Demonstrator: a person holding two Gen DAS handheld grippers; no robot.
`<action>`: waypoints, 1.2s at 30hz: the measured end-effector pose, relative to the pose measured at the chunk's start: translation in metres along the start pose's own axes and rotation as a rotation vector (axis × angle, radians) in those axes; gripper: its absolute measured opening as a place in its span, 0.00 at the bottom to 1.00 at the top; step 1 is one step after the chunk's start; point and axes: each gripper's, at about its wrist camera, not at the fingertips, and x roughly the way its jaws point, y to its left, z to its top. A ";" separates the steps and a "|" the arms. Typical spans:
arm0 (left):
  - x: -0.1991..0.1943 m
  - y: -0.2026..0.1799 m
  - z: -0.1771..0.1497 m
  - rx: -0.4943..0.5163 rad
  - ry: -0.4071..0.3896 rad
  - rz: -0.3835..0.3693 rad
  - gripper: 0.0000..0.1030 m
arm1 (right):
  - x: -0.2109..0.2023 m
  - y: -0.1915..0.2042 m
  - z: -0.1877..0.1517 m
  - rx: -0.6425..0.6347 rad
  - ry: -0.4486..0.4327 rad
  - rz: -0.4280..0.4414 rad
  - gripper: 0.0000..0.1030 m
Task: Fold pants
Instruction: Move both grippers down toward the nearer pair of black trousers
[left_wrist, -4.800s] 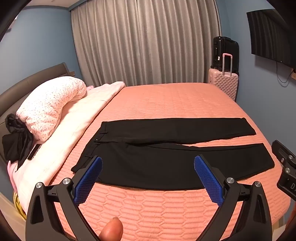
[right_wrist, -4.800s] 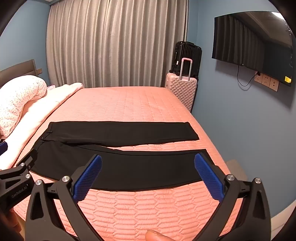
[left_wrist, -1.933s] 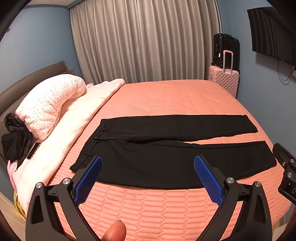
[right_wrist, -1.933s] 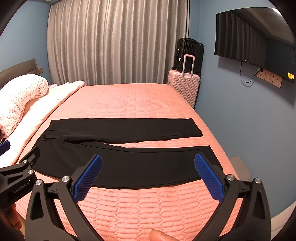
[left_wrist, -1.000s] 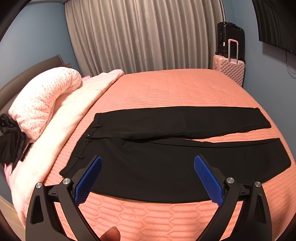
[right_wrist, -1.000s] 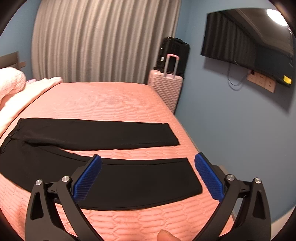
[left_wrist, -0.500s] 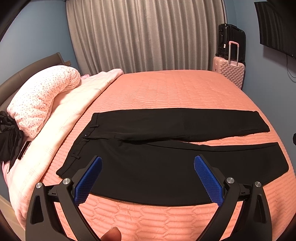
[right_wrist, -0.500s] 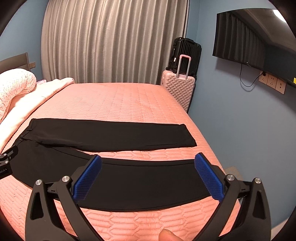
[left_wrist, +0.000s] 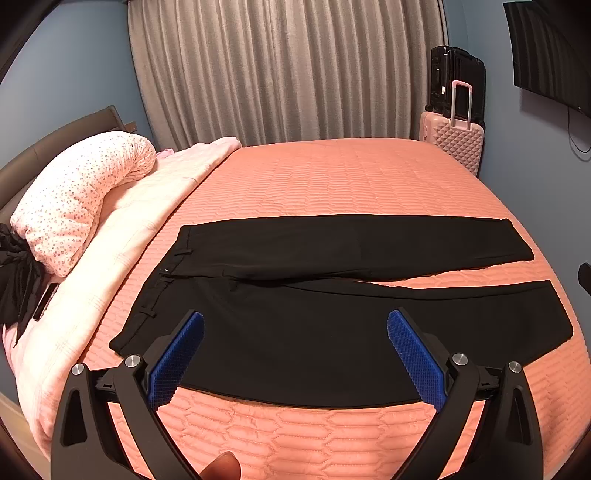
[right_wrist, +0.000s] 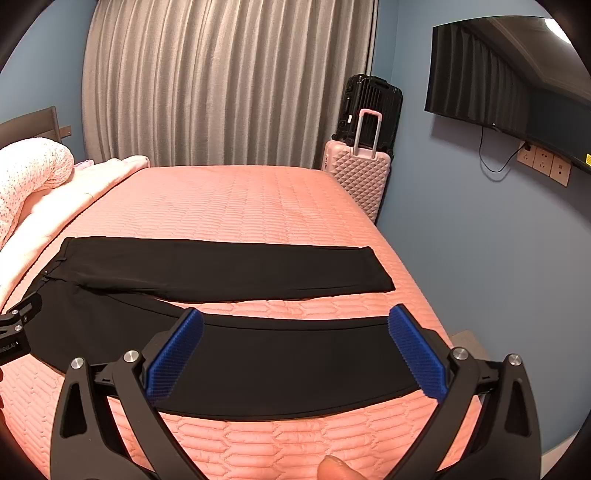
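Black long fabric pants (left_wrist: 332, 332): lay spread flat across the near part of the bed, waistband toward the pillow side on the left, both legs stretched to the right. Far leg straight and narrow, near leg wider; the two parted at the right ends, with a strip of cover visible between them.

Salmon-pink quilted bed cover (left_wrist: 332, 177): carried the pants and filled most of both views. Grey pleated curtain (left_wrist: 288, 70): hung behind the bed, closed. Dark flat television (right_wrist: 517, 81): was fixed on the blue wall to the right. Pale pink folded blanket (left_wrist: 122, 229): ran along the left side of the bed, just beside the waistband. White pillow with small pink dots (left_wrist: 81, 184): rested on that blanket. Black hard suitcase (left_wrist: 458, 70) and pink ribbed suitcase (left_wrist: 452, 144): stood together in the far right corner. Crumpled black cloth (left_wrist: 14, 273): lay at the left edge, beside the pillow.

Left gripper (left_wrist: 295, 316): hovered over the waist half of the near leg, blue ribbed pads spread wide, grasping nothing. Right gripper (right_wrist: 295, 314): hovered over the hem half of the same leg, pads equally released and empty. Contact with the cloth: not possible to tell. A fingertip (right_wrist: 336, 467) of the person: showed at the bottom edge.
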 end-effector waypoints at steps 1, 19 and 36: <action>0.000 0.000 0.000 -0.002 -0.001 -0.003 0.95 | 0.001 0.000 0.000 0.001 0.001 0.001 0.96; 0.010 -0.006 0.000 0.003 0.011 -0.005 0.95 | 0.010 0.001 -0.004 0.004 0.014 0.004 0.96; 0.047 0.010 0.008 -0.015 0.033 -0.013 0.95 | 0.100 -0.064 0.016 0.024 0.047 -0.058 0.96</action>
